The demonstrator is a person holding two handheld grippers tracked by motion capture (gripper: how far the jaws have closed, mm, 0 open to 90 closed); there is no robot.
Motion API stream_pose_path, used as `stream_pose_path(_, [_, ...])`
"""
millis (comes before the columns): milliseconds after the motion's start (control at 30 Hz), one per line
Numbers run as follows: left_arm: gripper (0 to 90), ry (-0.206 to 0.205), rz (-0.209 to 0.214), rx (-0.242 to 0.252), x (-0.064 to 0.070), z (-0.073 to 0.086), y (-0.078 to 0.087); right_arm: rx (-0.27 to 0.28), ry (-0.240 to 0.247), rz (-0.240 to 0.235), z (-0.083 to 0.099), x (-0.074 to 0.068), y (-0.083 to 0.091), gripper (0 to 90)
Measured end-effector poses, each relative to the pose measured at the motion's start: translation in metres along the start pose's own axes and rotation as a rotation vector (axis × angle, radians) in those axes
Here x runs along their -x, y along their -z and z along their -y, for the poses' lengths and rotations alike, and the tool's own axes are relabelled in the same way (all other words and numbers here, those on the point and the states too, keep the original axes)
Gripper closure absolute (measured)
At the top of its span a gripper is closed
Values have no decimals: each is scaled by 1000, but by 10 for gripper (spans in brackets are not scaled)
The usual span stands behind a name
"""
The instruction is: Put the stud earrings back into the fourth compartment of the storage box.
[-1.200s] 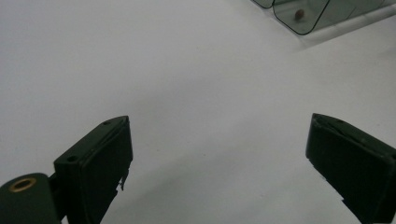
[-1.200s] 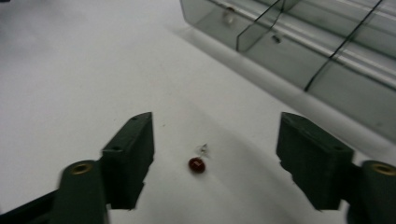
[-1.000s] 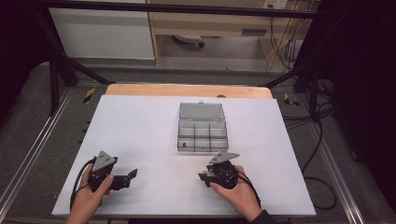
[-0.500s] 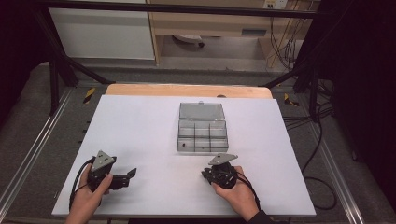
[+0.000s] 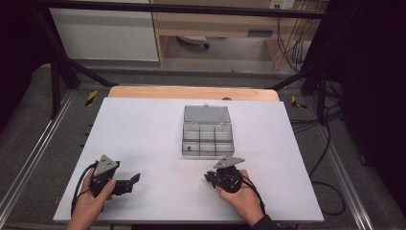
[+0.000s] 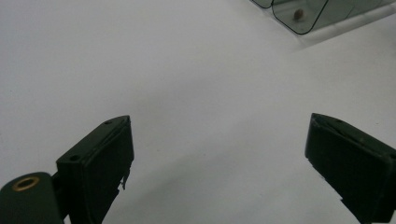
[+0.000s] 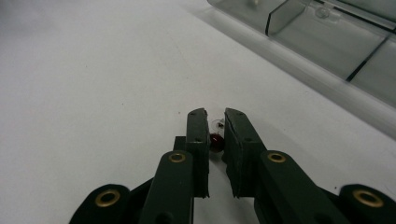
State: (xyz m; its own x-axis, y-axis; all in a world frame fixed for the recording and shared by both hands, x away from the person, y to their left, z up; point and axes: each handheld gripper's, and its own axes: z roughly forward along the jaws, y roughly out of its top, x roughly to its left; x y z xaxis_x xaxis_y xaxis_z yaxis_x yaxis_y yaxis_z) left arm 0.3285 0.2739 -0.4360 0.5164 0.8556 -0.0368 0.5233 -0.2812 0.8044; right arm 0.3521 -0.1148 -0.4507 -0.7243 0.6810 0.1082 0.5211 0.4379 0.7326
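R gripper: jaws clamped on small dark-red bead w/ clear part, pinched near tips.
L gripper: jaws wide apart, nothing between.
Clear plastic compartment box: ahead-right of R jaws, lid open.
Progress: bead gripped; drop-off into box prob. left.

Small dark-red bead pinched between right gripper fingers, beside clear compartment box

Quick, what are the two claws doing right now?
Left claw: open, holding nothing.
Right claw: shut on a small red bead.
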Motion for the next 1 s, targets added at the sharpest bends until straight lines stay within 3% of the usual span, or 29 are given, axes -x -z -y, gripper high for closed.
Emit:
stream_pose_path(500, [85,9,1,-5,1,1,-2,63,-2,2,-5,11,13,803])
stream_pose_path(767, [85,4,-6,-9,0,2,-1,127,-24,5,-9,14,20,803])
stream_pose_path(1000, [86,18,4,0,1,1,-2,137,-27,11,-8,17,21,803])
